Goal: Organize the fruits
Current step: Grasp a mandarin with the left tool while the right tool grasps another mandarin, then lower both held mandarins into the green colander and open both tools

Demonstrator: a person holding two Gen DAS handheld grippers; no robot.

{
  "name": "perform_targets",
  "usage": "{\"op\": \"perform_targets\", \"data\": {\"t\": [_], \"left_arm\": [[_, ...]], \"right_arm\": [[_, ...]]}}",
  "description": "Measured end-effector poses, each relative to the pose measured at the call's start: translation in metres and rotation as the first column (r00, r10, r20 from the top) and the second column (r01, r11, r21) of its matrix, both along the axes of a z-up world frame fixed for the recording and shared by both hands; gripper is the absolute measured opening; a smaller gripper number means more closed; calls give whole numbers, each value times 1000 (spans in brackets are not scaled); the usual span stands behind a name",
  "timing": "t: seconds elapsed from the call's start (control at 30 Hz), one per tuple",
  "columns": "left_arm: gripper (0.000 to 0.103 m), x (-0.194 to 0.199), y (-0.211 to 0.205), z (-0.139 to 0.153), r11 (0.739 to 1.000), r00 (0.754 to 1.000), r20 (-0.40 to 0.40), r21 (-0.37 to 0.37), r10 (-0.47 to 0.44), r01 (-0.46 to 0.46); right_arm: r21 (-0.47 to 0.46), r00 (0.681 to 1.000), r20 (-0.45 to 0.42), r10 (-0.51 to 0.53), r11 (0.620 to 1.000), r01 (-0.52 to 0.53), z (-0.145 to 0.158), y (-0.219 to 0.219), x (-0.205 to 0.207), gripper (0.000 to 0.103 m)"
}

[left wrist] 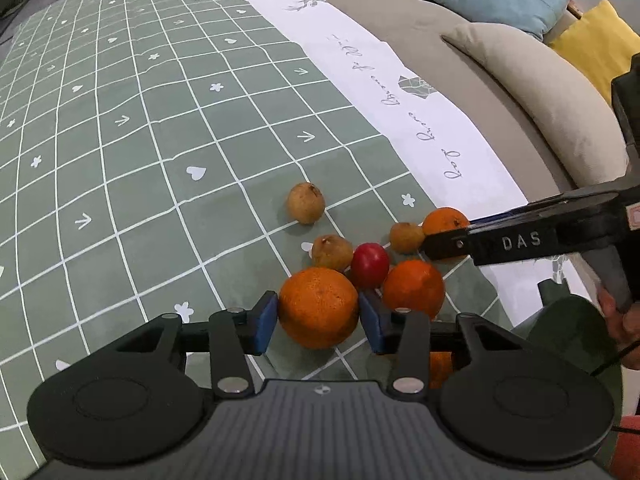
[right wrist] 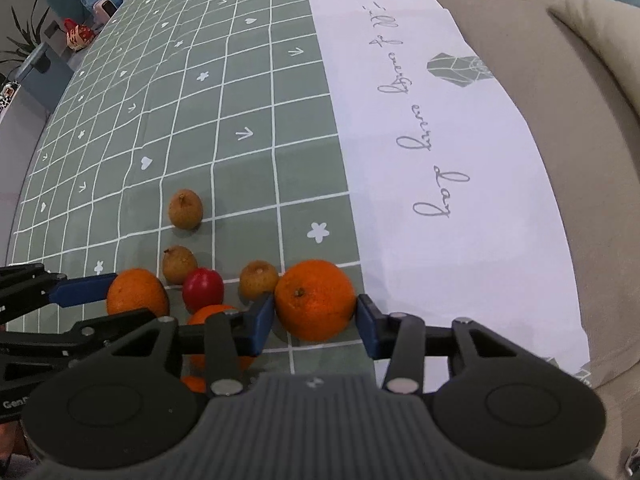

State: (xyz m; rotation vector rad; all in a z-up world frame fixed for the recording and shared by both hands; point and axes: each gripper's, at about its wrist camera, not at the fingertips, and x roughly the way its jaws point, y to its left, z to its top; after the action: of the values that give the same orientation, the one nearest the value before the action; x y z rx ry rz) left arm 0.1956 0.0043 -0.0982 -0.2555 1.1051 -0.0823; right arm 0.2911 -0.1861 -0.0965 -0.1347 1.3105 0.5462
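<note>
1. My left hand-held gripper (left wrist: 319, 317) holds the left orange (left wrist: 318, 307) between its blue pads, low over the green checked tablecloth (left wrist: 140, 160) on the desk.
2. The red plum (left wrist: 370, 265) and a brown pear (left wrist: 331, 252) crowd just behind, so I'd lift straight up.
3. My right hand-held gripper (right wrist: 315, 322) grips the right orange (right wrist: 315, 299) near the cloth's white border (right wrist: 420, 160); I judge both pads should stay centred on their fruit.
</note>
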Motion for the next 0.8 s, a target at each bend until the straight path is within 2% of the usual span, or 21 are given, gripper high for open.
{"op": "perform_targets", "data": {"t": [0.07,0.13,0.2,0.23,0.43,0.57,0.8], "left_arm": [[50,-3,1,4,1000,1000,5,-4,3,-3],[50,-5,1,7,1000,1000,7,-5,4,-4],[50,-8,1,11,1000,1000,10,-5,5,-5],[50,-9,2,14,1000,1000,12,-6,6,-6],[50,-22,1,31,1000,1000,29,-12,4,-4],[50,-35,-5,48,1000,999,38,-2,-6,6],[50,-63,-23,83,999,996,80,12,-49,48]], "right_arm": [[22,1000,-14,-25,999,25,-1,-3,3,50],[36,999,-16,-49,998,50,-1,-5,6,51],[37,998,-17,-57,998,58,0,-4,7,49],[30,998,-19,-57,998,57,-1,-4,7,42],[12,998,2,-56,998,56,8,-5,-4,42],[41,998,41,-55,998,54,31,-9,-19,41],[89,989,147,-13,996,0,89,-19,-63,41]]}}
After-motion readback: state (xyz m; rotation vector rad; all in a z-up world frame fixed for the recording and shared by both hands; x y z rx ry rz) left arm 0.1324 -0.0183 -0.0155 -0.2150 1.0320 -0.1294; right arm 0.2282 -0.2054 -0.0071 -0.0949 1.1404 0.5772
